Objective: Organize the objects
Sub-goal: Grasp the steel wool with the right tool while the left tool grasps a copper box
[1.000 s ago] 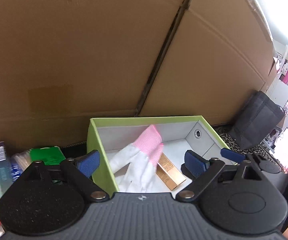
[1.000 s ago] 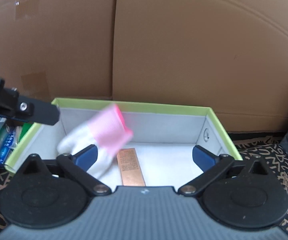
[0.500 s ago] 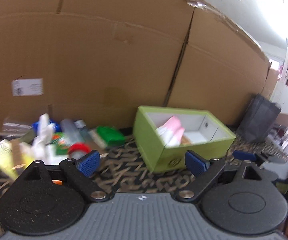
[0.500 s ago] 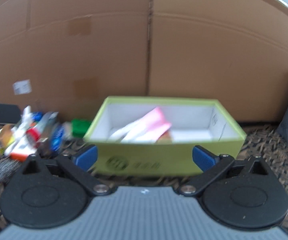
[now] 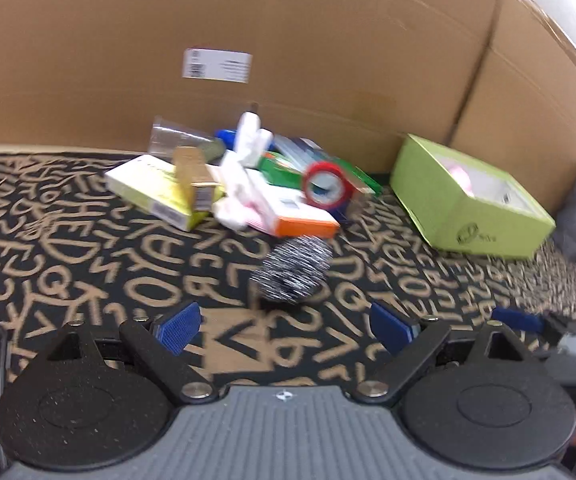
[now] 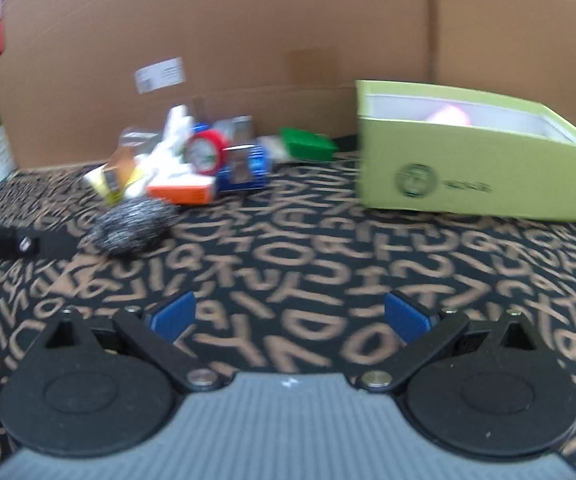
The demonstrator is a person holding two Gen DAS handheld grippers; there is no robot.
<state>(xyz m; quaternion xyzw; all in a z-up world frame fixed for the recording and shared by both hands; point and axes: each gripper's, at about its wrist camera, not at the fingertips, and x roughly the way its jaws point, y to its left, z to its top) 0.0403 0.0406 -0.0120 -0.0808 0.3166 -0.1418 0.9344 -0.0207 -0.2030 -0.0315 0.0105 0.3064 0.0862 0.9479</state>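
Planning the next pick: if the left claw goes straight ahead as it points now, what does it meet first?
Most likely the steel-wool scrubber, which lies on the patterned mat just ahead of the open left claw, roughly centred between its pads. The pile with the orange box sits behind it. Depth is blurred.

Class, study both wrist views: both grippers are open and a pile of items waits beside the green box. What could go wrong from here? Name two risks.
1. The steel wool scourer lies nearest the left gripper; springy and rounded, it may slip from the fingers.
2. The pile is tangled: the red tape roll leans among overlapping boxes, so one grab could drag its neighbours away from the green box.
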